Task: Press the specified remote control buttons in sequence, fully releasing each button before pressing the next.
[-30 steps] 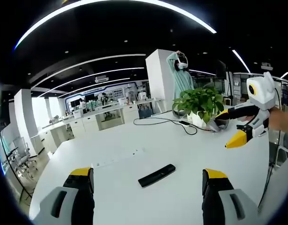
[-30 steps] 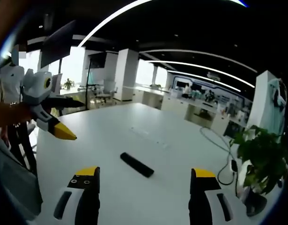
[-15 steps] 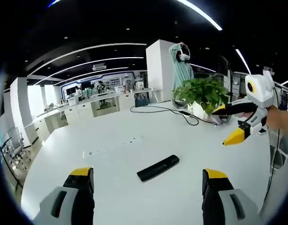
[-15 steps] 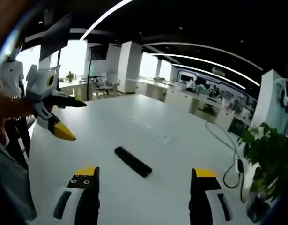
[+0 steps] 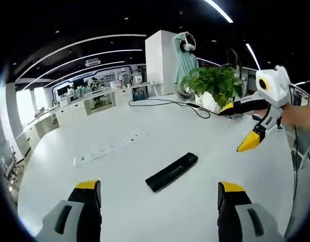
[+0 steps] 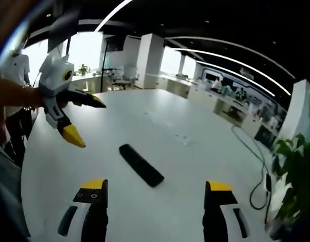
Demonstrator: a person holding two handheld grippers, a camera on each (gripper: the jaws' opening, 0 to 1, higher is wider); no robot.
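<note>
A black remote control (image 5: 172, 172) lies flat on the white table (image 5: 119, 166), a little ahead of my left gripper (image 5: 159, 194), whose yellow-tipped jaws stand wide apart with nothing between them. In the right gripper view the same remote control (image 6: 141, 165) lies ahead of my right gripper (image 6: 155, 194), which is open and holds nothing. The right gripper (image 5: 236, 127) enters the left gripper view from the right, above the table beyond the remote, jaws spread. The left gripper (image 6: 85, 121) enters the right gripper view from the left, jaws spread too.
A potted green plant (image 5: 213, 86) stands at the table's far side with a black cable (image 5: 170, 103) running from it. A white power strip (image 5: 107, 149) lies left of the remote. A person (image 5: 185, 55) in a headset stands by a white pillar. A standing person (image 6: 13, 101) is beside the table.
Both cameras have dropped and come nearer the table, so the remote looks larger in both views. Both grippers stay open and the remote has not moved.
</note>
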